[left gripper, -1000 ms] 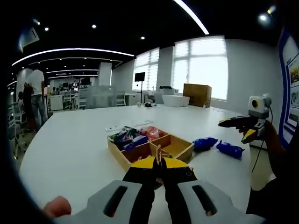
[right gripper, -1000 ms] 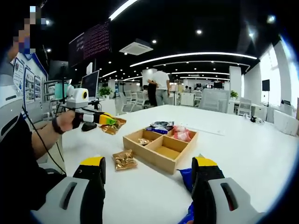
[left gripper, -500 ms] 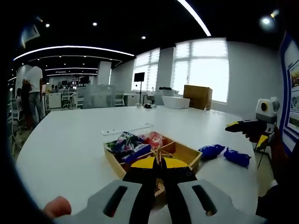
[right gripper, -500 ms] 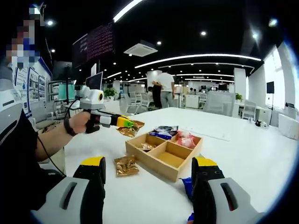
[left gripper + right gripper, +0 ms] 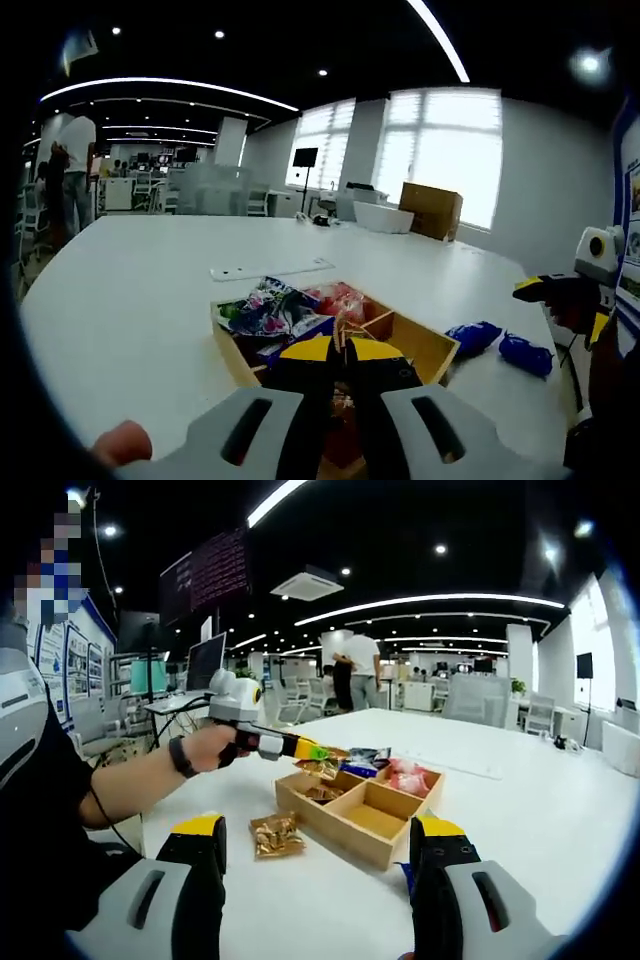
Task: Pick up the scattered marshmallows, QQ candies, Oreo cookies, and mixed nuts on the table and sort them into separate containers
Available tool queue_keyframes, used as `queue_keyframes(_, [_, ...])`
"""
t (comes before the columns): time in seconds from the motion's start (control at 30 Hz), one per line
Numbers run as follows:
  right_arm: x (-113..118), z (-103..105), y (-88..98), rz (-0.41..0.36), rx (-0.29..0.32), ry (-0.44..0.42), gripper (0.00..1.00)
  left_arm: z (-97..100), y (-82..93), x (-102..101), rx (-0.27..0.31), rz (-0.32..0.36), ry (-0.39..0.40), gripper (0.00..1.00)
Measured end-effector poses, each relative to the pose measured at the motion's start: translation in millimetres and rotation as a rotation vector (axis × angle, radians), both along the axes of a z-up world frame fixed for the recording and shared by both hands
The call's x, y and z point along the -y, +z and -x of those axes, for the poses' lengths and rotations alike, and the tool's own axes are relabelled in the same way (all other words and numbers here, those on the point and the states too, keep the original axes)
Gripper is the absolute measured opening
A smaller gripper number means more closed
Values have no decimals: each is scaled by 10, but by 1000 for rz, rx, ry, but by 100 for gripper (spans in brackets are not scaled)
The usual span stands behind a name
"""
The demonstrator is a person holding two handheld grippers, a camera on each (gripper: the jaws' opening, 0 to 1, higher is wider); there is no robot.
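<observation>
The left gripper [image 5: 312, 750] held a golden nut packet [image 5: 318, 767] between its closed fingers over the wooden tray [image 5: 385, 848], probably to drop it in the compartment where nuts already lay. The right gripper [image 5: 320, 865] waited with fingers apart. One nut packet [image 5: 276, 834] lay on the counter [image 5: 520, 820] beside the tray, and two blue packets [image 5: 472, 337] beyond the tray's other side. The tray had four compartments.
</observation>
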State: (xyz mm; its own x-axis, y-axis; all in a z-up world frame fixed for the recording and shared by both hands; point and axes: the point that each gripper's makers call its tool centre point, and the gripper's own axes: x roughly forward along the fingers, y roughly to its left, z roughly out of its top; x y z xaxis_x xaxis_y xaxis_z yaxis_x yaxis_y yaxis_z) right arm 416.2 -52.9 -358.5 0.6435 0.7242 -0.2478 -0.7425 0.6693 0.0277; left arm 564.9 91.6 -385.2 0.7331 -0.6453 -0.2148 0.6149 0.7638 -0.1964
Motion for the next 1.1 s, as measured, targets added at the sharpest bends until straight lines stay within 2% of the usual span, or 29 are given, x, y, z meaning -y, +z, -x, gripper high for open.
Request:
queue_keyframes(0.07, [9, 23, -46, 0, -12, -3, 71, -46, -86, -12, 5, -46, 13, 10])
queue_keyframes(0.3, [-27, 113, -149, -4, -37, 7, 71, -84, -313, 12, -21, -117, 10, 13])
queue_keyframes(0.57, [-66, 195, -261, -6, -66, 18, 71, -84, -330, -28, -9, -148, 20, 28])
queue_keyframes(0.63, [-73, 215, -276, -6, -70, 22, 71, -106, -314, -73, 7, -165, 49, 33])
queue_keyframes(0.87, [-66, 256, -305, -4, -78, 26, 71, -90, -190, -97, 67, -163, 74, 37])
queue_keyframes(1.0, [-44, 269, -314, -1, -78, 24, 71, -84, -197, -135, 75, -195, 85, 42])
queue_keyframes(1.1, [-25, 273, -312, -5, -79, 21, 71, -53, -172, -160, 89, -191, 92, 45])
